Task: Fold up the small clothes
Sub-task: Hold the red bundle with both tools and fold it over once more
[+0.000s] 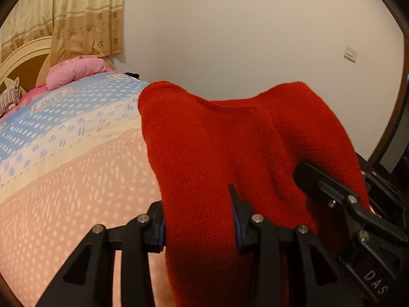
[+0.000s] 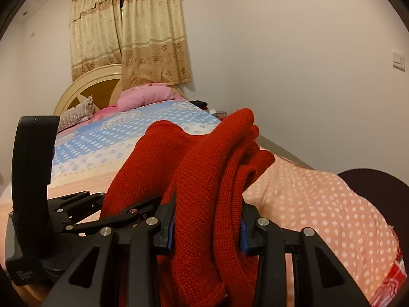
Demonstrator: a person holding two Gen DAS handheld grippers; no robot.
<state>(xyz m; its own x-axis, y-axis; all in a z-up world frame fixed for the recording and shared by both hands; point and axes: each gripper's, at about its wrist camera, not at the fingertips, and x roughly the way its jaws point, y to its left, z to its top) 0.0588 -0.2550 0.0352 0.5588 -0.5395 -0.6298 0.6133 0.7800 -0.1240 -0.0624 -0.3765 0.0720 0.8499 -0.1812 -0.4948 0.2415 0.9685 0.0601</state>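
Red knit fills both my views: a small sweater (image 1: 230, 138) lifted above the bed (image 1: 76, 158), with nothing here that serves as a container. My left gripper (image 1: 199, 230) has its two fingers pressed against a thick band of the sweater that runs down between them, clamped on it. My right gripper (image 2: 208, 230) is likewise closed on a bunched, folded-over part of the same sweater (image 2: 204, 179), the blue pads (image 2: 170, 232) tight to the wool on both sides. From the left camera I see my right gripper just beside mine, biting the sweater's edge. The cloth hangs over a bedspread with white dots, peach near me and blue farther off. A pink pillow (image 2: 143, 97) lies by the headboard (image 2: 87, 87), under beige curtains (image 2: 127, 30).
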